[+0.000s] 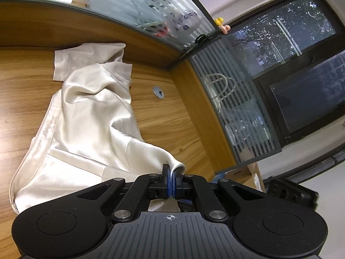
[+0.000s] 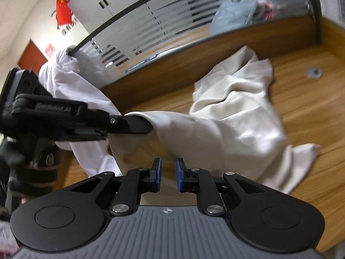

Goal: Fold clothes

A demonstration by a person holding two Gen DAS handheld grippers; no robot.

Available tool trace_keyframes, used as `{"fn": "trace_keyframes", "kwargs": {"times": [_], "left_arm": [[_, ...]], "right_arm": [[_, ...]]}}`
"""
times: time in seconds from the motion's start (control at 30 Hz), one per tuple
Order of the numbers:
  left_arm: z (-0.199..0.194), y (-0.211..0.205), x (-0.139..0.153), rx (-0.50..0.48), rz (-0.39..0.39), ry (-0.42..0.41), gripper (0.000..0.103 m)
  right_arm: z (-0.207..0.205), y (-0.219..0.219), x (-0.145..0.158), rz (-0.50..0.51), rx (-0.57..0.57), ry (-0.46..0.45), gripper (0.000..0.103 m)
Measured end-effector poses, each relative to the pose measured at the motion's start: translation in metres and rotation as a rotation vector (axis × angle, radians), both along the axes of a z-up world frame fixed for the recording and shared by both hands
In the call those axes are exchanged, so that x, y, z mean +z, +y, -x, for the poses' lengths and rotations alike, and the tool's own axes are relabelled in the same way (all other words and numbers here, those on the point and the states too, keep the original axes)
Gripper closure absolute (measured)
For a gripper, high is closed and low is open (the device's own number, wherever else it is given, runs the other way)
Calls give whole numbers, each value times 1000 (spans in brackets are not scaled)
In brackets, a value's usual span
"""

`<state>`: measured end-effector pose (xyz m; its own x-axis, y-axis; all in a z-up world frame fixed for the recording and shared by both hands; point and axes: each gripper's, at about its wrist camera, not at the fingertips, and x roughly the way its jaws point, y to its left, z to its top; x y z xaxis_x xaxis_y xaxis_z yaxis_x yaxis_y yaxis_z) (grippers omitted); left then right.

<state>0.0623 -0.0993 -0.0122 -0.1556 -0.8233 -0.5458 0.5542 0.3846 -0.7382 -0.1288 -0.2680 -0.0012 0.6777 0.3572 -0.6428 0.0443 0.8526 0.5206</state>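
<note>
left gripper (image 1: 171, 182) clamped on a hem of the cream satin garment (image 1: 90, 116), blue pads pressed together with a thin fold of cloth between them; pinched edge lifted off the wooden desk (image 1: 163, 120), the cloth running from the jaws toward 10 o'clock in the left wrist view and spreading in loose folds over the desk; a sleeve lying flat at the far end, near the wooden back panel under the frosted striped partition (image 1: 151, 6); grey cable grommet (image 1: 158, 92) in the desk just beside the garment, at 1 o'clock from its middle; dark window (image 1: 301, 49) at 2 o'clock.

right gripper (image 2: 168, 176) with fingers parted, nothing between the blue pads, a clear gap showing cloth beyond; raised part of the garment just past the tips at 12 o'clock, touching or not cannot be told; in that view the left gripper reaching in from 9 o'clock, its tip buried in the cloth; white garment (image 2: 71, 79) draped over the partition edge at 10 o'clock.
</note>
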Motion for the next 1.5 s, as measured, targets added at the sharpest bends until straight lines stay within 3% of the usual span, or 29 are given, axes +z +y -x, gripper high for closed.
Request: {"fn": "trace_keyframes", "kwargs": {"times": [0.17,0.27,0.33,0.4,0.43,0.57,0.73,0.83,0.87,0.9,0.97,1.07,1.23,1.43,1.5], "left_arm": [[3,2,5,-11,-1,-26,99],[3,3,6,-7,5,-24,99],[2,4,5,-2,8,-23,99],[2,5,4,3,10,-19,99],[1,5,3,4,9,-15,99],[3,4,-3,5,1,1,99],[7,5,-11,4,-12,21,99],[10,6,-14,5,-14,22,99],[9,7,-13,10,-12,22,99],[7,8,-13,18,-8,21,99],[4,11,-11,35,-1,16,99],[-5,16,-10,72,-9,-14,99],[-22,22,-12,126,-54,-73,99],[-25,18,-8,118,-78,-122,97],[-23,17,-3,110,-71,-142,91]], "right_arm": [[-27,1,-33,-161,-113,43,89],[-38,2,-45,-110,-201,86,86],[-43,5,-51,-42,-244,113,71],[-44,8,-54,-5,-234,124,39],[-43,11,-56,15,-227,126,33],[-44,20,-64,61,-193,152,26],[-53,21,-80,82,-158,199,26],[-58,22,-92,75,-141,228,33],[-61,23,-97,73,-134,239,46],[-63,23,-100,70,-126,248,71],[-64,23,-104,62,-113,260,101],[-59,20,-100,53,-95,241,101],[-42,7,-67,0,-67,164,102],[-12,-11,-8,-73,-13,53,102],[-3,-19,18,-86,-6,3,102]]}}
